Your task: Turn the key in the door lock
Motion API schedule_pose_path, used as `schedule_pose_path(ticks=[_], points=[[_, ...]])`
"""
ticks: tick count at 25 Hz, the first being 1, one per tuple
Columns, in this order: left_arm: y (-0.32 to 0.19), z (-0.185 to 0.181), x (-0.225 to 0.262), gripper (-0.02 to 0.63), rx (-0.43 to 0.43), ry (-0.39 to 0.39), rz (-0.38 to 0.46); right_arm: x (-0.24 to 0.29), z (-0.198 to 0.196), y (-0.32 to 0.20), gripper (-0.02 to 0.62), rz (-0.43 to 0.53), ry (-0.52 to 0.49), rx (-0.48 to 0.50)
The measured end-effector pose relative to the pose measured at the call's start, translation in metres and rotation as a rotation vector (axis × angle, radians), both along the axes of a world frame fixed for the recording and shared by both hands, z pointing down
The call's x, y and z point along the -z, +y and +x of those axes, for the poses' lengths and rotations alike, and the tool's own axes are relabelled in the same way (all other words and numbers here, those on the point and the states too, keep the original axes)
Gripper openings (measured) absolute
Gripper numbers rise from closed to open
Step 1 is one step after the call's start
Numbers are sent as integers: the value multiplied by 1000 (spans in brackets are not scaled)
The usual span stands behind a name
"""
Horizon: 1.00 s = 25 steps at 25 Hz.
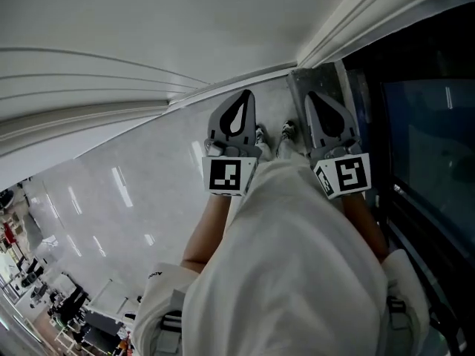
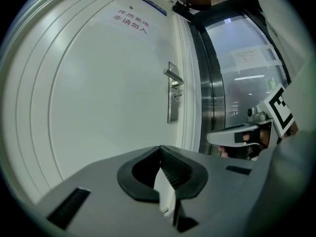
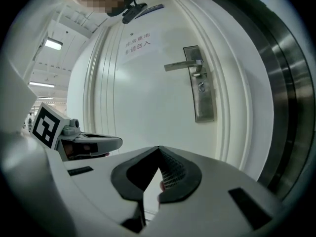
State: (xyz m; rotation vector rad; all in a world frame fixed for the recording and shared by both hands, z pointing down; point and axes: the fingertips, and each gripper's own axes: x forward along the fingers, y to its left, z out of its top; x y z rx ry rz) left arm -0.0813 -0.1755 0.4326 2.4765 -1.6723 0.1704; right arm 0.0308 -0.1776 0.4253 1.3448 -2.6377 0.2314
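Note:
A white door [image 3: 148,102] carries a steel lever handle [image 3: 185,64] on a long plate, and the lock cylinder [image 3: 201,87] sits just below the lever. Whether a key is in it I cannot tell. The handle [image 2: 173,75] and plate also show in the left gripper view, small and well ahead. My left gripper [image 2: 159,149] is shut with nothing between its jaws. My right gripper [image 3: 158,149] is shut too, with nothing held. Both are side by side, apart from the door; the head view has the left gripper [image 1: 243,95] and right gripper [image 1: 312,96] over the floor.
A steel-framed glass panel [image 2: 247,83] stands right of the door. A paper sign [image 3: 137,41] is stuck high on the door. The person's shoes [image 1: 260,133] rest on the pale glossy floor [image 1: 111,191] near the door's foot. A white garment [image 1: 297,273] fills the lower head view.

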Motion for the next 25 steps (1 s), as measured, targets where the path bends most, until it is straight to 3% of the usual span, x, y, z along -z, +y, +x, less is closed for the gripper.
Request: schedule_pose_path(ticks=[3,9,25], points=[[2,-14,-8,8,23,-7,-7,-5,1,2,2,-2,23,-55],[6,-28,-25,8,23,-35,-40,-15,-7,8,2,-31,19,-57],[10,-19,-32,8,44,-11,-74,-36,-6,-6,2,-79,11,-67]])
